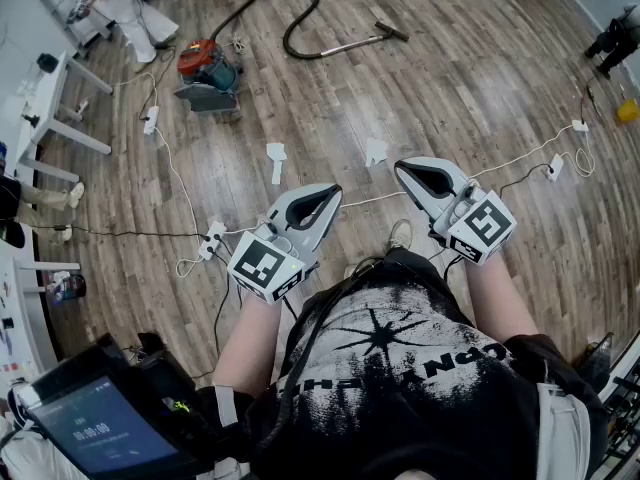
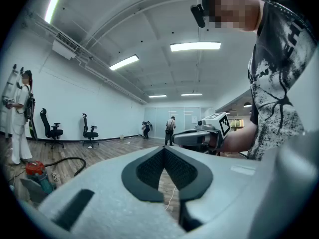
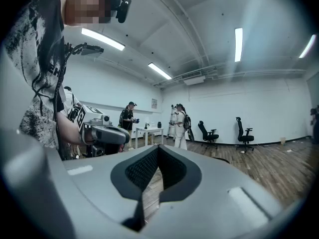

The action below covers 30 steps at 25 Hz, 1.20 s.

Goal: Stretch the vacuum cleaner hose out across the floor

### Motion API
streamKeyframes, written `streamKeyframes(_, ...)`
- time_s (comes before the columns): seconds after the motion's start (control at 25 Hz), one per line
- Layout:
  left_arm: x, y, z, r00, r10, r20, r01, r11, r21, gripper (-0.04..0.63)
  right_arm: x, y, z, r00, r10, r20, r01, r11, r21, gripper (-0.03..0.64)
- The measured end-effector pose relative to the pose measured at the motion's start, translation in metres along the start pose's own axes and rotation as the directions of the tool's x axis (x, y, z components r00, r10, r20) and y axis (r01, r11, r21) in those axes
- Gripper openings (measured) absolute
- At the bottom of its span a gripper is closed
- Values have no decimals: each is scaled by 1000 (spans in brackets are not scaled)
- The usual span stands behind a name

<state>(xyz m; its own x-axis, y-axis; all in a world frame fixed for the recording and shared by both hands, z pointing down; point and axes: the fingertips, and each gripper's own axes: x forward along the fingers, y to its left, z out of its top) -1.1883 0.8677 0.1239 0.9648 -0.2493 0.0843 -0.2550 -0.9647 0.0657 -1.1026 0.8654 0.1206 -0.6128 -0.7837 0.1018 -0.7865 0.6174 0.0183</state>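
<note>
- The left gripper [image 1: 333, 193] is clenched: its jaws meet tip to tip with nothing between them.
- The right gripper [image 1: 401, 168] is clenched too, and it is empty.
- In the head view both sit near 6 o'clock, side by side but apart, held about level and pointing toward 12 o'clock.
- Two white paper scraps [image 1: 276, 158] lie on the wooden floor [image 1: 480, 98] just beyond the tips.
- A power strip [image 1: 212, 236] with thin white cables lies at 9 o'clock of the left gripper.
- The vacuum cleaner [image 1: 205, 70], a red and teal canister, stands well apart at 11 o'clock, near a white desk [image 1: 50, 98].
- Its black hose [image 1: 292, 18] runs from the canister toward 12 o'clock and bends in a loose loop.
- The hose joins a metal wand [image 1: 350, 44] that ends in a floor nozzle [image 1: 392, 33].
- Both grippers are far from the hose and neither touches it.
- In the left gripper view the canister shows at 8 o'clock, with office chairs [image 2: 52, 131] along the far wall.
</note>
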Motion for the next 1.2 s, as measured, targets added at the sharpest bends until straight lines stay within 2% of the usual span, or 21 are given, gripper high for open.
streamKeyframes(0.36,-3,-1,-5,1000,5,5,-5,1000,-5,2,1,5,-4,1000,15,0,-15,1000,-2,6)
streamKeyframes(0.56,-2,0,-6,1000,4,6,-4,1000,-13,2,5,7,-5,999,31,8,-31,999,39,6)
streamKeyframes(0.88,-2,4,-11,1000,6,4,-6,1000,-25,2,10,3,-11,999,37,-10,-37,999,27,7)
streamKeyframes(1.2,20,16,-12,1000,9,-14,-10,1000,-30,2,15,-23,-10,999,49,13,-50,998,36,8)
